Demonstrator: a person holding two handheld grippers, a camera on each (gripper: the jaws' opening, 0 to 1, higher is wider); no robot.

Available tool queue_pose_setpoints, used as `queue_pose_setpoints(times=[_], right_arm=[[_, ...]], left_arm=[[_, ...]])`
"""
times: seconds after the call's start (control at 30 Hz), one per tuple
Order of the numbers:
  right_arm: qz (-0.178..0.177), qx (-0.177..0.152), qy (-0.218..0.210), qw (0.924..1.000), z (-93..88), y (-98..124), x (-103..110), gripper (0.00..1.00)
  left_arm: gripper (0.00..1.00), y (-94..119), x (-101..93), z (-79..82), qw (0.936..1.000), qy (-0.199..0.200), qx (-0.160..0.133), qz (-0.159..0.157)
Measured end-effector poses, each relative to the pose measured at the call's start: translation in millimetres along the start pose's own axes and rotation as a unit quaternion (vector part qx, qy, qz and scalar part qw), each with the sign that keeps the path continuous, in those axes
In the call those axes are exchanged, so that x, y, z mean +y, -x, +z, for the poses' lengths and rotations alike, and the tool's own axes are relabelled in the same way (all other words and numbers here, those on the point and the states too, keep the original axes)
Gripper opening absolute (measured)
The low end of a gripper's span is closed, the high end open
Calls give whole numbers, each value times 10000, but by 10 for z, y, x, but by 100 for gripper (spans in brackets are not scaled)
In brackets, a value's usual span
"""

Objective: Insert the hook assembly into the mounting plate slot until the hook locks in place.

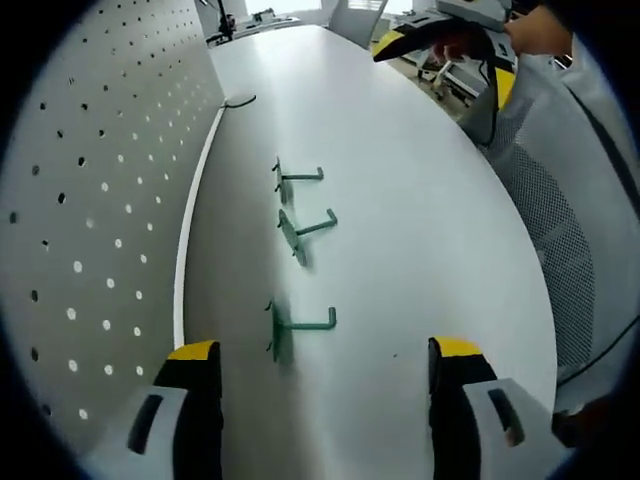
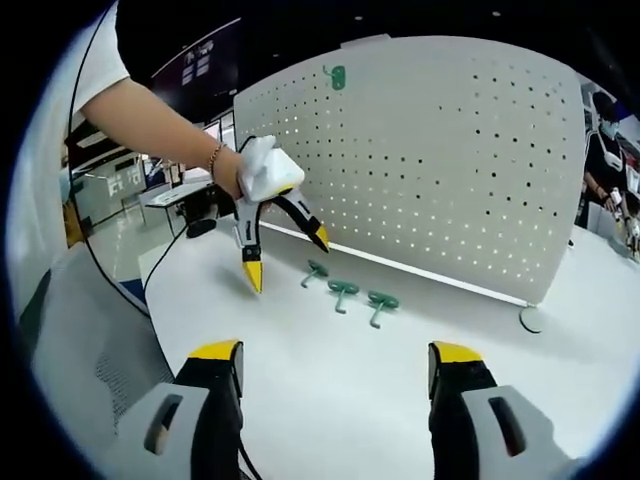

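Observation:
Three green hook assemblies lie in a row on the white table (image 1: 420,220): the far one (image 1: 298,180), the middle one (image 1: 305,232) and the near one (image 1: 296,330). The white perforated mounting plate (image 1: 90,200) stands upright along their left. My left gripper (image 1: 325,358) is open and empty, just short of the near hook. In the right gripper view, the same hooks (image 2: 343,291) lie in front of the plate (image 2: 450,150), which carries a green hook (image 2: 335,76) near its top. The left gripper (image 2: 287,257) hovers open beside them. My right gripper (image 2: 335,360) is open and empty, well back from the hooks.
A black ring (image 1: 240,100) lies on the table by the plate's far end. A grey mesh chair (image 1: 545,210) stands past the table's curved edge. A hand holds the right gripper (image 1: 445,62) at the far side. A person (image 2: 603,150) stands beyond the plate.

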State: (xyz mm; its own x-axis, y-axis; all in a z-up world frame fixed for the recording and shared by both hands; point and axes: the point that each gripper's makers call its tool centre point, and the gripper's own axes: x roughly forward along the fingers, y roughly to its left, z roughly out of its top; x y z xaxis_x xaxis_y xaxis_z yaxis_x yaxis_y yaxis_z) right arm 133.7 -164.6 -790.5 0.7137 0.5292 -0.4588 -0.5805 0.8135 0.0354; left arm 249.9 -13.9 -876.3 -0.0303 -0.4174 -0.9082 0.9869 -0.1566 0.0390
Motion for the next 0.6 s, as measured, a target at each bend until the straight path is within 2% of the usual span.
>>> queue_pose_setpoints(times=[0.4, 0.6], right_arm=[[10, 53, -38, 10000, -24, 0, -2, 72], [-36, -2, -117, 9999, -4, 9, -28, 70]], left_arm=[[85, -114, -24, -37, 9996, -135, 170, -187], [84, -126, -11, -13, 9997, -32, 85, -231]])
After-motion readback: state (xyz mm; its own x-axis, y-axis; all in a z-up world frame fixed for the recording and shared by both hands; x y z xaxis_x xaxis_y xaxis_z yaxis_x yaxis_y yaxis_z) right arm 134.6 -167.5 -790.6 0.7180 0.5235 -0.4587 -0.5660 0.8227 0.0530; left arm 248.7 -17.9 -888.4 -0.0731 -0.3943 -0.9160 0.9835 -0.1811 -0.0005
